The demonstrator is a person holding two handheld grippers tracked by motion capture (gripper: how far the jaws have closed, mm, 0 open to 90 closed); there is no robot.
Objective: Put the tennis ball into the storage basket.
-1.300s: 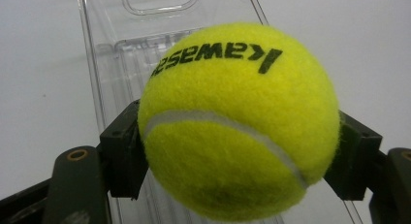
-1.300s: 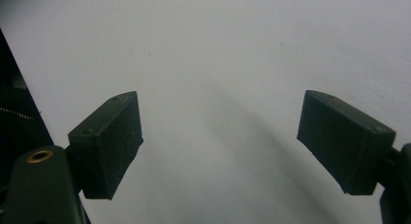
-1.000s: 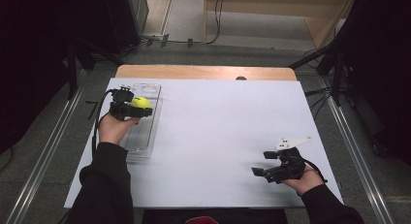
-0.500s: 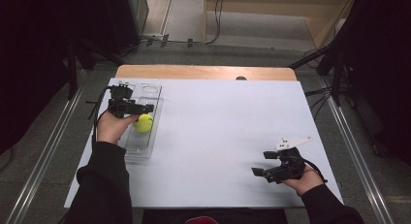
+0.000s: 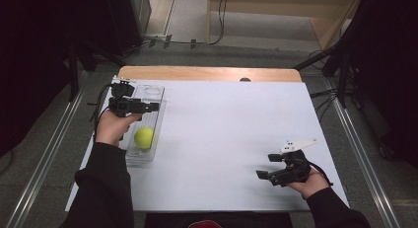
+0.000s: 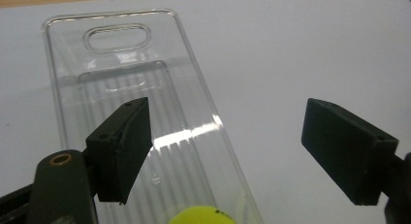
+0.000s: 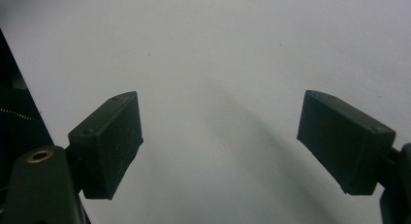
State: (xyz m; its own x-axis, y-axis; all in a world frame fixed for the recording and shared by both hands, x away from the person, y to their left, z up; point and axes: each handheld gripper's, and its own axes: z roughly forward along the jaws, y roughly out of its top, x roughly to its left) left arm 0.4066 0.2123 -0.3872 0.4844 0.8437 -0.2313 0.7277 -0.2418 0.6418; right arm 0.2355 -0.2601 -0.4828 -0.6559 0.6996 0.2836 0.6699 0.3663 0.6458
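landmark: clear plastic tray [image 5: 148,97] lying at the left side of the white table [image 5: 231,139], long axis running away from the person
ball: yellow-green ball [image 5: 143,137] sitting inside the tray, at its near end, loose, nothing touching it; in the left gripper view its top is peeking in at the bottom edge [image 6: 202,215], under and behind the jaws
left gripper: left gripper [image 5: 148,106] hovering over the tray's middle, above and beyond the ball; jaws standing wide apart, gripping nothing, pointing toward the tray's far end
right gripper: right gripper [image 5: 262,174] idling well apart from the tray, near the table's near-right corner; jaws spread wide, nothing between them, bare table under them in the right gripper view
step: judging it as ball-into-tray, release looking done since the ball is resting in the tray and the left jaws are open and clear of it
next move: probably lifting the left gripper up and out of the tray; needs a straight rise without clipping the thin tray wall or nudging the ball, which could roll along the ribbed floor
risk: tray looking light, a bump could be sliding it on the table
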